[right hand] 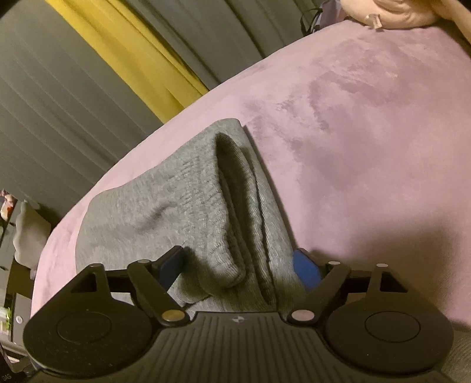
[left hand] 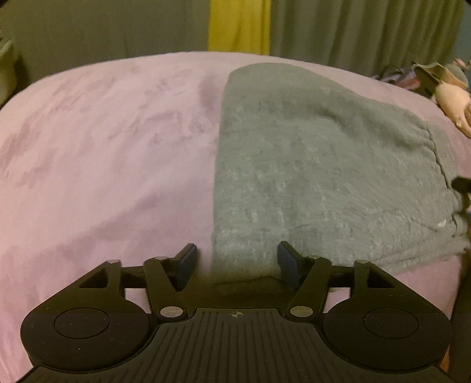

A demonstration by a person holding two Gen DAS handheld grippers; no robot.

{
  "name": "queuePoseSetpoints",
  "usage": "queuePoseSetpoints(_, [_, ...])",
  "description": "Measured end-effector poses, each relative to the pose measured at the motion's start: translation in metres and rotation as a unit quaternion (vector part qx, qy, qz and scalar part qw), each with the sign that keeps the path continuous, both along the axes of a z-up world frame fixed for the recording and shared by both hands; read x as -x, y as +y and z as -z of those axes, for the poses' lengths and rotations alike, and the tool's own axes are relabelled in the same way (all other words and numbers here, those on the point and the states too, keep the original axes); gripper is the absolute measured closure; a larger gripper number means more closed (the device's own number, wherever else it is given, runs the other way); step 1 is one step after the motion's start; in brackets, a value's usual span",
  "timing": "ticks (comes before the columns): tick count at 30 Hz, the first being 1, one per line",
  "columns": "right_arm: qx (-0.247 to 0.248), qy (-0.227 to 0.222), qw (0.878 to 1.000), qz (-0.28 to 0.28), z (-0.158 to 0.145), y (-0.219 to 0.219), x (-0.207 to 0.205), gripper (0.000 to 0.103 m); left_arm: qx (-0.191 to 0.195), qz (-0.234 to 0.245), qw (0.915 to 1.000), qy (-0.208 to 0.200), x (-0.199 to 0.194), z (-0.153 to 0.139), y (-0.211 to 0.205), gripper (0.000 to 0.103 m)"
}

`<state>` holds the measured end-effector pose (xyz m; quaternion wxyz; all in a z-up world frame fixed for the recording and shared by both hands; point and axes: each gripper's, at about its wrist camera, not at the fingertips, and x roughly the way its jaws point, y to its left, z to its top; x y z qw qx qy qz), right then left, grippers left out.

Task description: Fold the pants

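Observation:
The grey pants (left hand: 309, 165) lie folded into a thick rectangle on a pink blanket (left hand: 112, 141). In the left wrist view my left gripper (left hand: 237, 260) is open and low over the near left corner of the pants. That corner lies in the gap, and neither blue pad presses on it. In the right wrist view the pants (right hand: 164, 212) show their stacked folded edges. My right gripper (right hand: 240, 266) stands open astride that layered end, one pad over the cloth and the other at its outer edge, with no pinch showing.
Grey curtains with a yellow strip (left hand: 238, 26) hang behind the bed. A pink plush toy (right hand: 394, 11) and dark clutter (left hand: 394, 75) sit at the far right corner. A pale toy (right hand: 28, 232) and shelves stand off the bed's left side. A dark part (left hand: 462, 185) shows at the pants' right edge.

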<state>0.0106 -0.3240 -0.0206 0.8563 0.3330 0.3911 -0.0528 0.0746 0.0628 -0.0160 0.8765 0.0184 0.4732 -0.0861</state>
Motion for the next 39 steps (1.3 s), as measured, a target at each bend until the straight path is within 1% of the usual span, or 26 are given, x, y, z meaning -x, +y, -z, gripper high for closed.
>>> queuePoseSetpoints(1, [-0.003,-0.005,1.0,0.004,0.004,0.0,0.002,0.017,0.004,-0.006,1.0,0.002,-0.001,0.0,0.004,0.031])
queuePoseSetpoints(3, [-0.011,-0.013,1.0,0.012,0.01,-0.001,0.006,0.016,0.008,-0.01,0.9999,0.004,-0.002,0.0,0.005,0.03])
queuePoseSetpoints(6, [-0.01,-0.018,1.0,0.016,0.008,0.0,0.007,0.016,0.001,-0.008,1.0,-0.003,0.001,-0.002,0.003,0.03])
queuePoseSetpoints(8, [0.023,-0.033,0.999,0.007,0.001,0.008,0.01,0.016,-0.001,-0.008,0.9999,-0.009,0.003,-0.004,0.002,0.03])
queuePoseSetpoints(9, [0.042,-0.039,0.998,0.0,-0.001,0.014,0.011,0.016,0.0,-0.008,0.9999,-0.012,0.004,-0.005,0.002,0.032])
queuePoseSetpoints(10, [0.058,-0.05,0.997,-0.009,-0.006,0.021,0.014,0.02,0.004,-0.007,0.9998,-0.017,0.006,-0.008,0.002,0.033])
queuePoseSetpoints(12, [0.09,-0.083,0.992,-0.031,-0.017,0.036,0.02,0.025,0.006,-0.007,0.9997,-0.023,0.008,-0.011,0.002,0.033])
queuePoseSetpoints(13, [0.106,-0.098,0.989,-0.039,-0.023,0.044,0.023,0.031,0.006,-0.007,0.9997,-0.024,0.008,-0.012,0.002,0.034])
queuePoseSetpoints(14, [0.119,-0.111,0.986,-0.048,-0.027,0.052,0.025,0.034,0.006,-0.007,0.9996,-0.025,0.008,-0.012,0.003,0.035])
queuePoseSetpoints(15, [0.135,-0.117,0.983,-0.049,-0.031,0.06,0.026,0.035,0.011,-0.008,0.9995,-0.028,0.009,-0.013,0.003,0.037])
queuePoseSetpoints(16, [0.145,-0.122,0.981,-0.052,-0.032,0.064,0.027,0.039,0.017,-0.01,0.9993,-0.032,0.011,-0.015,0.004,0.038])
queuePoseSetpoints(17, [0.152,-0.123,0.979,-0.056,-0.033,0.067,0.026,0.041,0.027,-0.012,0.9987,-0.04,0.012,-0.018,0.005,0.038])
queuePoseSetpoints(19, [0.186,-0.104,0.976,-0.044,-0.032,0.07,0.024,0.056,0.058,-0.015,0.9961,-0.065,0.018,-0.026,0.009,0.038])
queuePoseSetpoints(20, [0.199,-0.09,0.975,-0.032,-0.03,0.069,0.022,0.058,0.071,-0.018,0.9943,-0.078,0.021,-0.03,0.012,0.037])
queuePoseSetpoints(21, [0.206,-0.075,0.976,-0.016,-0.028,0.065,0.02,0.059,0.081,-0.021,0.9925,-0.089,0.024,-0.033,0.014,0.036])
queuePoseSetpoints(23, [0.19,-0.067,0.979,0.011,-0.026,0.055,0.022,0.059,0.094,-0.025,0.99,-0.103,0.026,-0.038,0.016,0.036])
queuePoseSetpoints(24, [0.174,-0.073,0.982,0.018,-0.028,0.052,0.024,0.06,0.096,-0.027,0.9894,-0.105,0.026,-0.039,0.016,0.036])
queuePoseSetpoints(26, [0.162,-0.11,0.98,0.022,-0.037,0.052,0.03,0.061,0.102,-0.029,0.9894,-0.099,0.021,-0.037,0.015,0.036])
queuePoseSetpoints(27, [0.16,-0.132,0.978,0.01,-0.041,0.056,0.031,0.061,0.105,-0.031,0.9896,-0.093,0.018,-0.036,0.012,0.036])
queuePoseSetpoints(29, [0.158,-0.149,0.976,-0.021,-0.044,0.067,0.026,0.061,0.104,-0.026,0.9903,-0.089,0.015,-0.032,0.007,0.036])
queuePoseSetpoints(30, [0.163,-0.149,0.974,-0.041,-0.043,0.073,0.021,0.063,0.097,-0.019,0.9911,-0.089,0.014,-0.03,0.002,0.036])
queuePoseSetpoints(32, [0.187,-0.147,0.968,-0.075,-0.038,0.087,0.008,0.068,0.073,-0.004,0.9936,-0.086,0.013,-0.025,-0.007,0.034])
queuePoseSetpoints(33, [0.204,-0.143,0.965,-0.087,-0.036,0.093,0.001,0.075,0.057,0.0,0.995,-0.082,0.011,-0.021,-0.012,0.032])
queuePoseSetpoints(34, [0.216,-0.138,0.962,-0.096,-0.035,0.098,-0.006,0.077,0.045,0.001,0.9956,-0.082,0.01,-0.018,-0.015,0.03])
queuePoseSetpoints(36, [0.215,-0.141,0.961,-0.102,-0.036,0.101,-0.016,0.077,0.034,0.0,0.9963,-0.08,0.007,-0.014,-0.017,0.029])
queuePoseSetpoints(39, [0.216,-0.132,0.962,-0.101,-0.04,0.101,-0.041,0.077,0.047,-0.009,0.9965,-0.069,0.004,-0.012,-0.013,0.029])
